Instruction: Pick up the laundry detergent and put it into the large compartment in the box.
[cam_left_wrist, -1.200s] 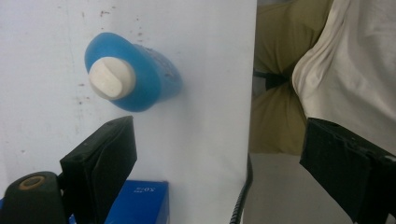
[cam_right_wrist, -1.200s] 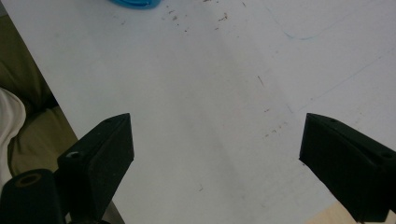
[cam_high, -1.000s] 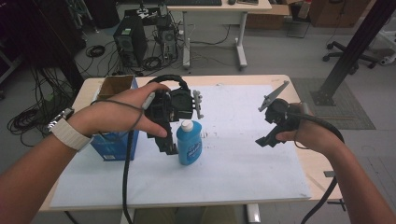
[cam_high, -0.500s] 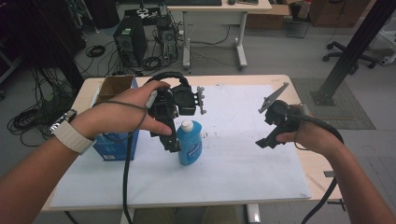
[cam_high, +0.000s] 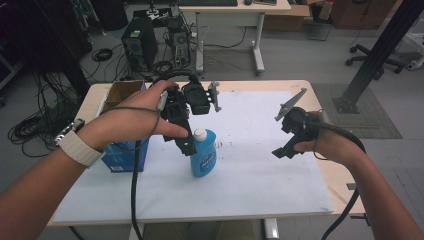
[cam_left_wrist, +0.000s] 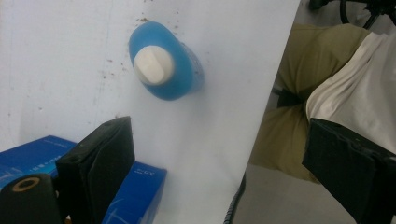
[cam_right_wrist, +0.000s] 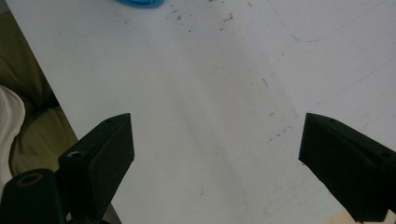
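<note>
The left gripper (cam_high: 186, 131) hangs over the bottle (cam_high: 203, 154), fingers spread to straddle its cap (cam_left_wrist: 153, 65); the right gripper (cam_high: 290, 131) waits, fingers released.

Blue bottle (cam_right_wrist: 140, 2) cut off by top edge, ahead of right gripper's jaws. Blue box (cam_high: 125, 152) partly hidden behind left forearm; print too small to read.

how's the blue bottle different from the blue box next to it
The blue bottle is rounded and stands upright with a white cap; the blue box is squared, with flat printed sides. The bottle stands out on the white sheet, under the open left gripper; the box stands at the sheet's left edge. Both are blue.
</note>
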